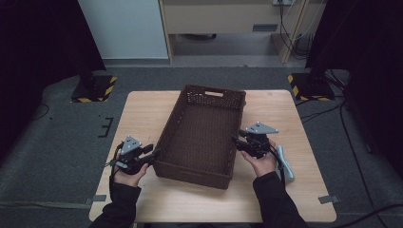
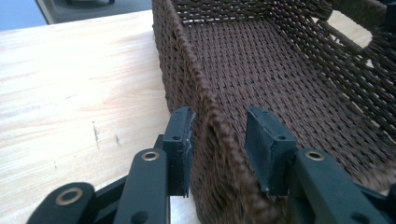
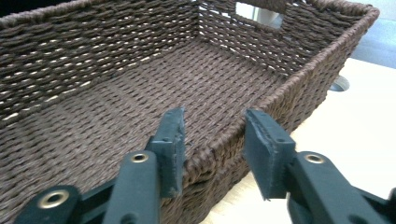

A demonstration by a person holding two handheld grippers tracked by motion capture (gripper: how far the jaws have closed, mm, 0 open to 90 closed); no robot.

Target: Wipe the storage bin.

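**Tongs straddle both long walls of the basket**

On the left, the left tongs (image 1: 154, 154) sit at the basket's (image 1: 199, 137) left wall near its front corner. In the left gripper view the jaws stand apart with the woven rim (image 2: 205, 116) between them, one pad against the outside, the other spread clear inside; they are released, not clenched. The basket, brown and woven, lies in the middle of the tabletop (image 1: 142, 114), its long side running away from the person. On the right, the right tongs (image 1: 236, 141) meet the right wall. The right gripper view shows that rim (image 3: 219, 144) between parted jaws, likewise released. Just beside the right hand (image 1: 264, 164) lies a pale cloth (image 1: 285, 164).
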